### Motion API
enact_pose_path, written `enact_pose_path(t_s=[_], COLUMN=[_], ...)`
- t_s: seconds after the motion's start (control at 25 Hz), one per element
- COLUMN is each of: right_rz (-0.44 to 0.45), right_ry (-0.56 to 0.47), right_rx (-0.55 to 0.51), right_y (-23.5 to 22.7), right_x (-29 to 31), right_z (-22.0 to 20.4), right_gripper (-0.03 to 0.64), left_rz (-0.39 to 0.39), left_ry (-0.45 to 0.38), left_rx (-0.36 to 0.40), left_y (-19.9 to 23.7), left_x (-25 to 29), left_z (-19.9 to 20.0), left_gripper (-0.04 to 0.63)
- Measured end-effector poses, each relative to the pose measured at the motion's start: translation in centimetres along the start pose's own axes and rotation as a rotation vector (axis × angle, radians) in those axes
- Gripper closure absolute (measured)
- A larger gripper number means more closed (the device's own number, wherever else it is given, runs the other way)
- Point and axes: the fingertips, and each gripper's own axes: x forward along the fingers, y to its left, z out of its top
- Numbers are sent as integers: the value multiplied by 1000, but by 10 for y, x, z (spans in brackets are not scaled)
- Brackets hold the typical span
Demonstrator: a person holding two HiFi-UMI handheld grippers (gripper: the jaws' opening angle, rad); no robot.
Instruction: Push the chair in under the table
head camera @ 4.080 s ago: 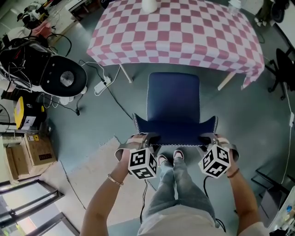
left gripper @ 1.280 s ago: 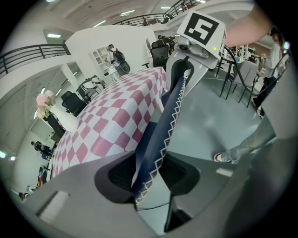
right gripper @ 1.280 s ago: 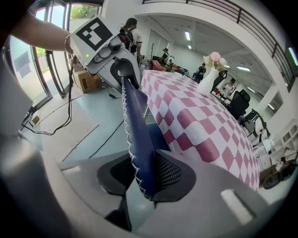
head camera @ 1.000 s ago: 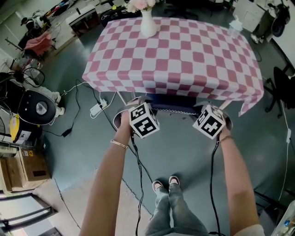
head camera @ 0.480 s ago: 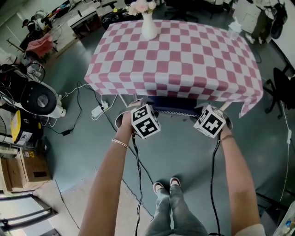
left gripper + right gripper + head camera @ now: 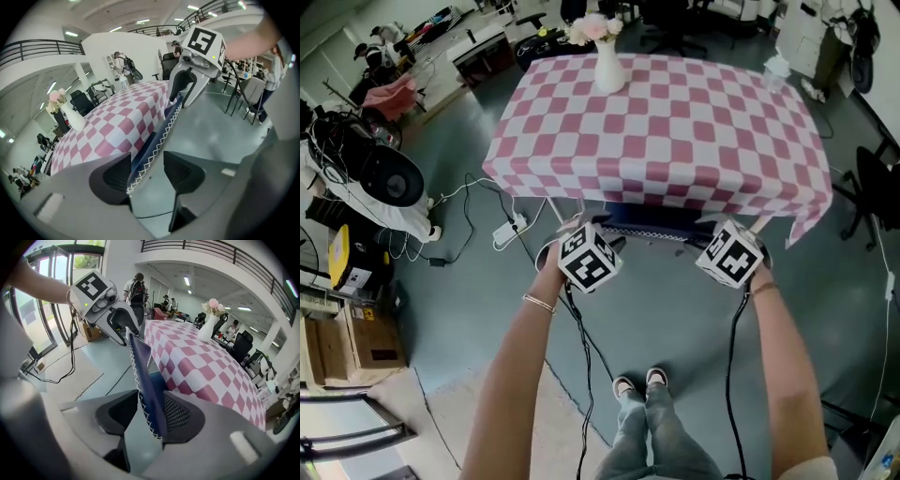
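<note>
The chair (image 6: 652, 223) is already pushed in under the table (image 6: 666, 122). Only the top of its blue back is seen, right at the edge of the checked cloth. So the pushing is judged to be done, and the step in hand is the letting go. Next, both grippers likely need to be lifted up and drawn back toward the person, straight off the chair back, so that the chair is not dragged out from under the table.

The left gripper (image 6: 147, 168) is held at the left end of the chair back. Its fingers (image 6: 115, 176) have just been opened and are set wide apart. The stitched edge of the back is seen between them, close to one finger, but it is not squeezed.

The right gripper (image 6: 150, 414) is held at the right end. Its fingers (image 6: 183, 416) have just been opened too and are wide apart. The chair back is seen between them, close by one finger, with a clear gap on the other side. Whether it is touched there cannot be told. Nothing is gripped.
</note>
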Motion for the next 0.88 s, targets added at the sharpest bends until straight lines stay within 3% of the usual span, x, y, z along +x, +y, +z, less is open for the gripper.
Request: enact_pose_path(t_s=[0.12, 0.36, 0.56, 0.88], right_rz=[-21, -89, -220, -457], right_ry=[-82, -288, -446, -748], right_rx=[44, 199, 331, 602], right_y=[-3, -8, -5, 19], right_x=[-21, -76, -127, -222], right_z=[15, 44, 54, 50], right_gripper=[466, 466, 467, 468], left_rz=[13, 64, 201, 375], left_ry=[-73, -231, -423, -619], left_rx=[-71, -282, -471, -631], left_y=[1, 4, 4, -19], left_x=[-23, -80, -140, -226], left_z=[9, 28, 47, 75], left_gripper=[377, 377, 379, 390])
